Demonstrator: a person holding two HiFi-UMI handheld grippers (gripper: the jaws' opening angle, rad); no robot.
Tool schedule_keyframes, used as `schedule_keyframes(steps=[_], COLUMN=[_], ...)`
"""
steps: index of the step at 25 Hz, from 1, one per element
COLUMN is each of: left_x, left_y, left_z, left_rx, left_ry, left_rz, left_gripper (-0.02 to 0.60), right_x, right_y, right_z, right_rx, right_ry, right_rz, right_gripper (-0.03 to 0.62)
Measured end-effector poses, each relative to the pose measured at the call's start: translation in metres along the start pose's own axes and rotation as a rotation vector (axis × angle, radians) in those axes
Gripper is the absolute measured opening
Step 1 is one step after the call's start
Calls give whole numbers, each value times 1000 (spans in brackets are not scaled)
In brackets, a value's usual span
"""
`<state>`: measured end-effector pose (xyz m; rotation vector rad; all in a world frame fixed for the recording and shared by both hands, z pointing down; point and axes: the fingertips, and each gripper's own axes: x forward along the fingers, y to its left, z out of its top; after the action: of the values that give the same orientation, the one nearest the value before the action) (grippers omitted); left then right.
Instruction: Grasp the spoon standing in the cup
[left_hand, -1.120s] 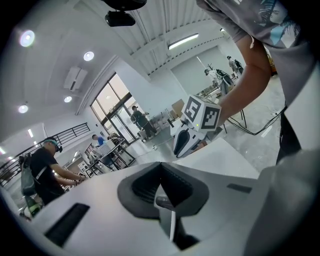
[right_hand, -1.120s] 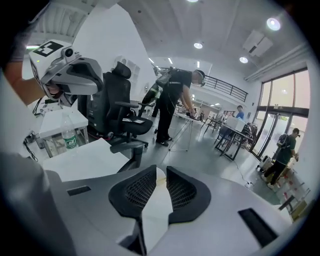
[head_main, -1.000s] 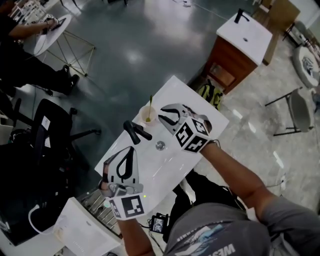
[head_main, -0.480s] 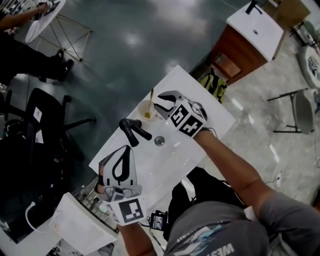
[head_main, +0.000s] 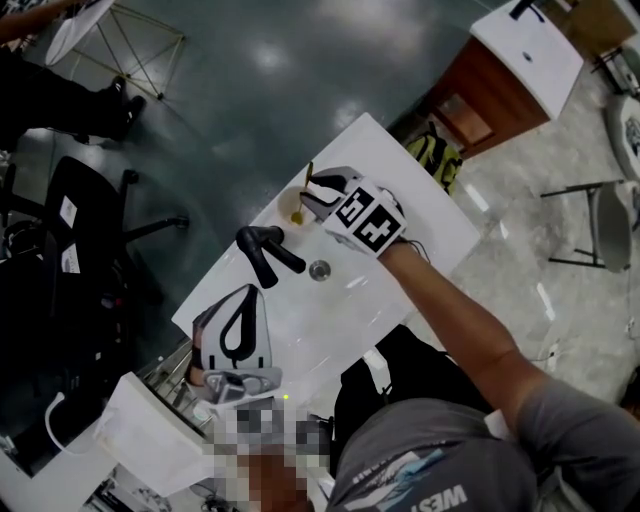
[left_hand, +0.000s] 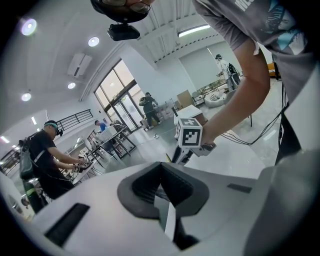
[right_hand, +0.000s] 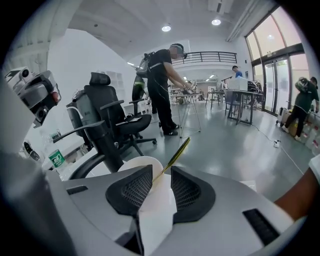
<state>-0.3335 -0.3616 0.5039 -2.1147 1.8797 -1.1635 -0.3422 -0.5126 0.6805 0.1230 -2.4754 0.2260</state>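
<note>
While the right gripper (head_main: 312, 190) is hovering at the white cup (head_main: 292, 207) in the upper middle of the head view, its claw is standing spread. The thin yellow-green spoon (right_hand: 176, 151) is rising through the gap between the two dark ribbed pads (right_hand: 131, 192) and, as far as the right gripper view shows, is not yet being pinched. The spoon's bowl end is sitting down in the cup, and its handle is slanting toward the upper right of the right gripper view, clear of the rim. The cup is standing on the white counter (head_main: 425, 232) near its upper-left edge, with the black faucet (head_main: 265, 250) just beside it and the drain (head_main: 320, 268) lower down. The step in hand is judged to be the closing of the claw on the handle. Doing it well is calling for the pads to be meeting the handle above the rim, so that neither pad is catching the cup wall. It is also calling for a slow, even squeeze, since the handle is thin and tilted and is likely to be slipping sideways under a lopsided push. The cup is looking light and could be tipping if nudged. The left gripper (head_main: 250, 292) is lying at the lower left of the head view, well apart from the cup, its claw pressed together on nothing.
</note>
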Motion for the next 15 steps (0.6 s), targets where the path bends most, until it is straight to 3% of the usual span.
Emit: schedule_keyframes(steps=[15], left_x=[-1], left_y=[-4], left_z=[-2], left_rx=[-5], left_ry=[-4], left_rz=[-9], left_gripper=[2], right_x=[10], right_y=[4], right_z=[9], right_rx=[-48], right_ry=[-16], right_rz=[-30], right_gripper=[83])
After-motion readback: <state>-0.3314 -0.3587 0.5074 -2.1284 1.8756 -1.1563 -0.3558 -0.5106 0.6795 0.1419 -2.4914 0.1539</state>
